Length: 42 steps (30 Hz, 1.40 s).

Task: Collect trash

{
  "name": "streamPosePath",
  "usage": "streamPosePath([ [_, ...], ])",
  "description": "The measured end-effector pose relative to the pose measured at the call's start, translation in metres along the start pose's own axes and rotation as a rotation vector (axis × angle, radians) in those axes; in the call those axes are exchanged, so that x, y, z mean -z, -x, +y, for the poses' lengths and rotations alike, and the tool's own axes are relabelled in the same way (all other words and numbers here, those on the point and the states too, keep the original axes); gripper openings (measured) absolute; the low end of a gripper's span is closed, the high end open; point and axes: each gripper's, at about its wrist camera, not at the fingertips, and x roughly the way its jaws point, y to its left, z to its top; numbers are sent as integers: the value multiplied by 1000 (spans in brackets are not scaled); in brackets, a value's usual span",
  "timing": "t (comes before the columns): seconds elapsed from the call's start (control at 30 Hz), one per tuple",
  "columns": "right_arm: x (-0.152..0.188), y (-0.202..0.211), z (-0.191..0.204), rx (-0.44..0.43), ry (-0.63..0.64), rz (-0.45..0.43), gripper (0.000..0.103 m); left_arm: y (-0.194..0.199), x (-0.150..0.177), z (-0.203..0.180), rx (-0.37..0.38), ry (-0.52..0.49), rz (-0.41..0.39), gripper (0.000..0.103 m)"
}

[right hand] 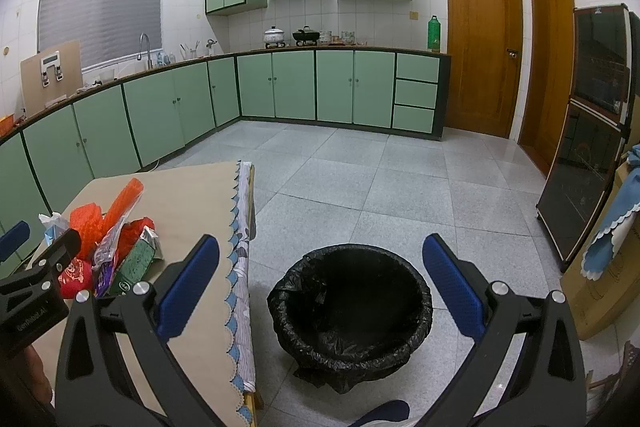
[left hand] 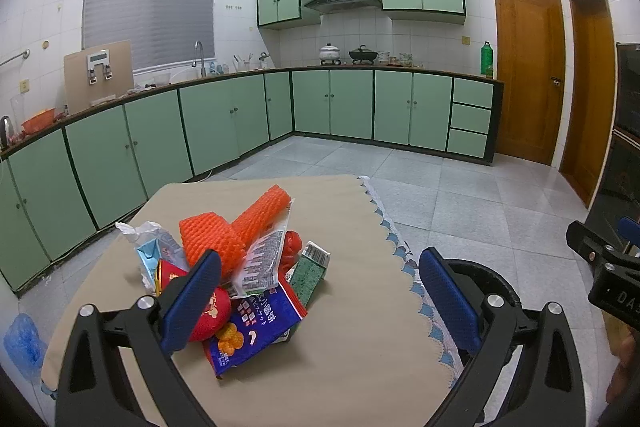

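A heap of trash (left hand: 236,267) lies on the beige-covered table (left hand: 340,347): two orange foam nets (left hand: 216,239), a blue snack bag (left hand: 252,327), a red pouch (left hand: 212,311), a clear printed wrapper (left hand: 264,259), a green sponge (left hand: 306,277) and a light-blue carton (left hand: 150,259). My left gripper (left hand: 320,303) hovers open over the heap's right side, holding nothing. In the right wrist view my right gripper (right hand: 320,291) is open and empty above a bin lined with a black bag (right hand: 352,311) on the floor, right of the table. The trash heap (right hand: 108,247) shows at left.
Green kitchen cabinets (left hand: 200,131) run along the far walls under a worktop with pots and a sink. Two wooden doors (left hand: 528,67) stand at the right. A dark glass cabinet (right hand: 592,131) and a cardboard box (right hand: 600,291) are right of the bin. Grey floor tiles lie between.
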Motion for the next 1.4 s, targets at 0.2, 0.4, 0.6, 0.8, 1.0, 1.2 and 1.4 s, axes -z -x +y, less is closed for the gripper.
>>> streamPosePath([
  [0.2,-2,2,0,0,0,0,98,-2,-1,5,-1,0,1,97],
  [0.4,-1,2,-1,0,-1,0,98,-1,-1,3,-2,-1,-1,97],
  [0.6,1,-2,0,2,-2,0,98,0,0,0,-2,-2,0,97],
  [0.8,4,-2,-2,1,-3,0,98,0,0,0,-2,-3,0,97],
  [1.0,4,-2,-2,2,-4,0,98,-1,0,2,-4,-2,0,97],
  [1.2,4,-2,-2,1,-3,0,98,-1,-1,2,-4,-2,0,97],
  [1.4,4,-2,-3,2,-5,0,98,-1,-1,1,-4,-3,0,97],
])
